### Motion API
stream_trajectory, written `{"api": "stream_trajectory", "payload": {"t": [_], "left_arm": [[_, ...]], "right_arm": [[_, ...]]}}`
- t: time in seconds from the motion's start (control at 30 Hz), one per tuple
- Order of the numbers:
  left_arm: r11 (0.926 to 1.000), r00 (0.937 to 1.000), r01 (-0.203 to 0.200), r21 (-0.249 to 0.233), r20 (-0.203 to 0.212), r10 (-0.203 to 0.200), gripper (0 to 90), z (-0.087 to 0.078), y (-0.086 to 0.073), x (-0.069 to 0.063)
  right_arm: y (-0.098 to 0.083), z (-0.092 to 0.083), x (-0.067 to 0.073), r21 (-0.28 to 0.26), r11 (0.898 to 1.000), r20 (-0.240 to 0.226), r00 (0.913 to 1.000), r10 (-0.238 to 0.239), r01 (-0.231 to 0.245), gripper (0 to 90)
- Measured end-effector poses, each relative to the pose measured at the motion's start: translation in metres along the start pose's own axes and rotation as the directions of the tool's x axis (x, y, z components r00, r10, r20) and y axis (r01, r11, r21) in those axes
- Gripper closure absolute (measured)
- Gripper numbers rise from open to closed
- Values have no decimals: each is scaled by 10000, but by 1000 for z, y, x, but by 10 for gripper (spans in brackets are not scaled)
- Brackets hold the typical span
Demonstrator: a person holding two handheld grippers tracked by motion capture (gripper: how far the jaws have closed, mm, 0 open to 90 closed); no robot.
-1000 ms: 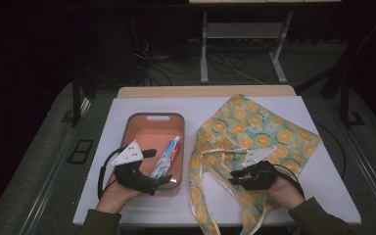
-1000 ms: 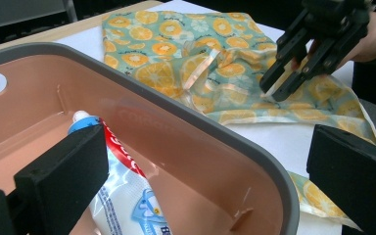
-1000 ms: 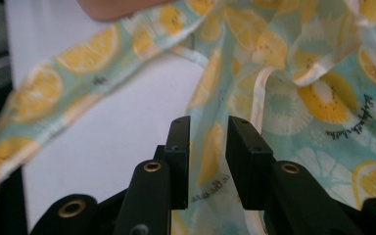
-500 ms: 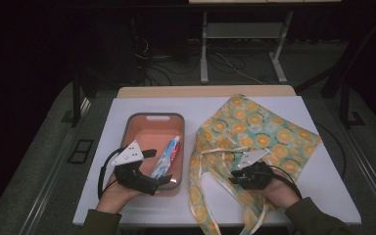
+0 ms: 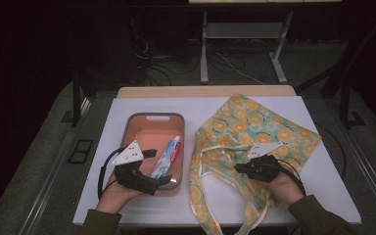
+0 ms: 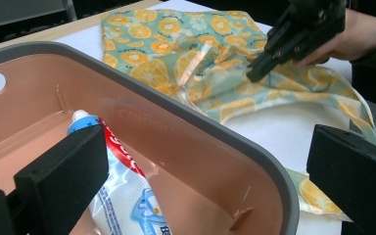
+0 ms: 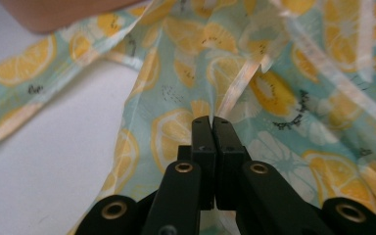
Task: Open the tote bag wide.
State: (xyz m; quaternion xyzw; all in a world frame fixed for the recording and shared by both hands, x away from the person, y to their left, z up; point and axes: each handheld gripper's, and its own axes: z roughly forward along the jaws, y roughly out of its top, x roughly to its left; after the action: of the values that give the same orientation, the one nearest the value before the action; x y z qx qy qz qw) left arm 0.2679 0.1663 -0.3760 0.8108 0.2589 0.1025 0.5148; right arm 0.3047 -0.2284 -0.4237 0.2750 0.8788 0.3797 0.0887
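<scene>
The right gripper [image 5: 238, 168] has just been closing its jaws, which now meet on a fold of the lemon-print cloth bag [image 5: 254, 127] lying on the white table [image 5: 323, 176], right of the pink tray [image 5: 149, 122]; the left gripper [image 5: 161, 169] rests at the tray's near rim, jaws wide apart, one inside beside the toothpaste tube [image 5: 169, 154], one outside

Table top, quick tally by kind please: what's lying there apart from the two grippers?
Lemon-print cloth bag: 1
Pink tray: 1
Toothpaste tube, in the tray: 1
Total: 3
</scene>
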Motion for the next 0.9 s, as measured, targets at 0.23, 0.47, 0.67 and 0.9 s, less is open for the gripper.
{"api": "stream_trajectory", "payload": {"t": [0.23,0.47,0.67,0.9], "left_arm": [[10000,10000,2,4,5,-2,4,0,0,0],[10000,10000,-6,12,-5,6,4,0,0,0],[10000,10000,-2,10,-8,2,4,0,0,0],[10000,10000,-5,19,-18,5,4,0,0,0]], "right_arm": [[2,-11,-9,-426,9987,123,9995,290,-285,878],[-2,3,-25,132,9979,762,9952,620,-632,766],[-7,17,-28,377,9944,286,9948,981,-992,466],[-7,29,-18,637,9970,392,9984,407,-432,422]]}}
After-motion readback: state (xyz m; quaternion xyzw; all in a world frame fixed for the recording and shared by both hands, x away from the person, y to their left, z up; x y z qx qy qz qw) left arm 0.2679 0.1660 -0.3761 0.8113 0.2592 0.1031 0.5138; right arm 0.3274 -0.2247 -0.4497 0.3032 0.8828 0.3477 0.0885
